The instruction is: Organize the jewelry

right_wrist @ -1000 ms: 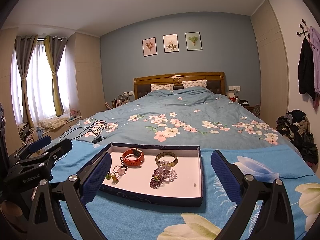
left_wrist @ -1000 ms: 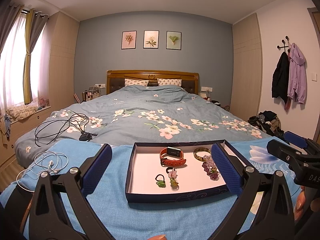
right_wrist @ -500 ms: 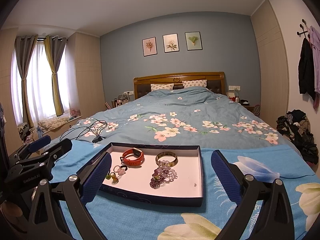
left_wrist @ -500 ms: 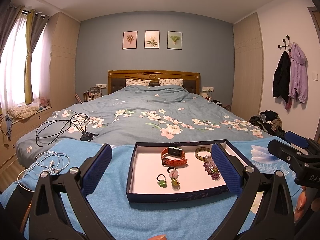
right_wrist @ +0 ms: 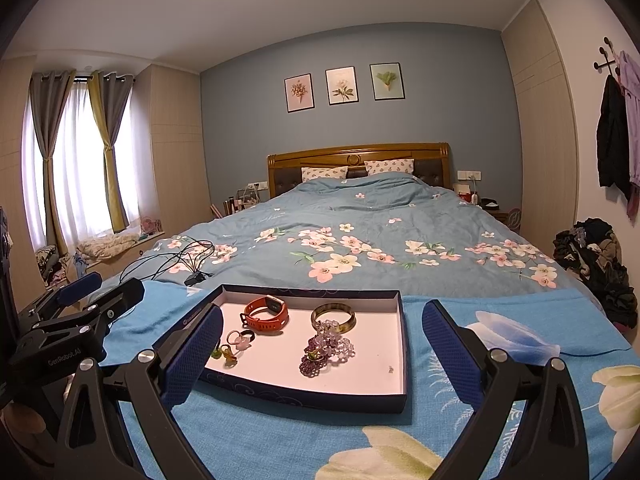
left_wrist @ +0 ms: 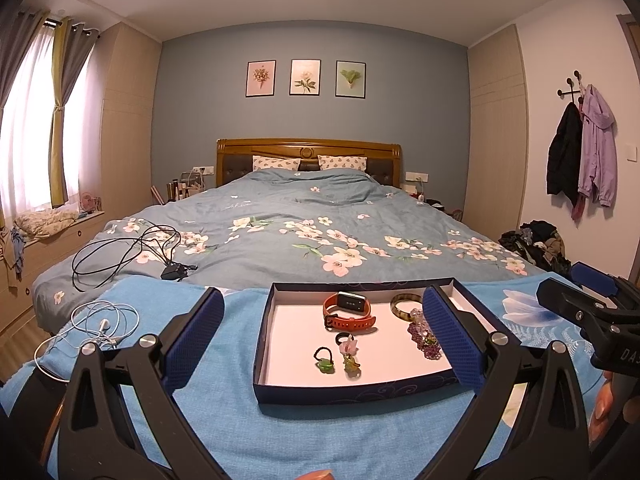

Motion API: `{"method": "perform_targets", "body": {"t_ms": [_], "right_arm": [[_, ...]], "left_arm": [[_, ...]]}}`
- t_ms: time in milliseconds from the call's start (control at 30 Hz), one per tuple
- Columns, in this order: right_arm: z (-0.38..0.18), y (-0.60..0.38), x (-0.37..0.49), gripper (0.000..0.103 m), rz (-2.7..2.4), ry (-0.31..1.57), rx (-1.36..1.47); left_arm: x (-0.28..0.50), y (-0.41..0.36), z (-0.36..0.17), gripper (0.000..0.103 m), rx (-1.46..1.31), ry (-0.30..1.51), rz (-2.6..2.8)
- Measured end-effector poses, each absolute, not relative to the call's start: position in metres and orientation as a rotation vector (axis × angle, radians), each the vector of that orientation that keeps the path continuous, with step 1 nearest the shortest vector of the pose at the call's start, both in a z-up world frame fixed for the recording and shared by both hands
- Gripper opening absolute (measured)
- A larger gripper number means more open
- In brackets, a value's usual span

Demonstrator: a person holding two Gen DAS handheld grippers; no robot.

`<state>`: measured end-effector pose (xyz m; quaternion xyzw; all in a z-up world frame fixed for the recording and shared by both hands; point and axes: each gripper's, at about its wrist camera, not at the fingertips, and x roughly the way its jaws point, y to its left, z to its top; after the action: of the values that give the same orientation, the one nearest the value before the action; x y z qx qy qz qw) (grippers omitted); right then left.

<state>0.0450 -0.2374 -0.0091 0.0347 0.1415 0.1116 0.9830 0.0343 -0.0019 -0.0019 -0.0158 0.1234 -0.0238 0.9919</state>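
Shallow navy jewelry tray [left_wrist: 352, 390] on a woven blue bedspread [left_wrist: 224, 432], both tongs spread wide and empty.
Left wrist view: left gripper [left_wrist: 322, 338] frames a rubbery orange watch band [left_wrist: 349, 314]. Right wrist view: right gripper [right_wrist: 322, 354] faces purple beaded bracelets [right_wrist: 326, 350] and a glossy bangle [right_wrist: 334, 317].

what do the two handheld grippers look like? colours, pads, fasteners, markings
Both match: matte black plastic frames, each with two splayed fingers faced in dark blue textured pads, and round silver fasteners at the joints. From the right wrist view the left gripper bears white "GenRobot.AI" lettering; from the left wrist view the right gripper shows a partial "DAS". No cables or sleeves visible.
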Motion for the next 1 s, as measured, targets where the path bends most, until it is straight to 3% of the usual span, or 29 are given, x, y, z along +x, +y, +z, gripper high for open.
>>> {"method": "perform_targets", "body": {"t_ms": [1000], "right_arm": [[-0.0093,-0.2380,0.0486,0.096,0.226,0.288,0.069]], "left_arm": [[0.0362,-0.0006,-0.0041,0.098,-0.037,0.260,-0.053]]}}
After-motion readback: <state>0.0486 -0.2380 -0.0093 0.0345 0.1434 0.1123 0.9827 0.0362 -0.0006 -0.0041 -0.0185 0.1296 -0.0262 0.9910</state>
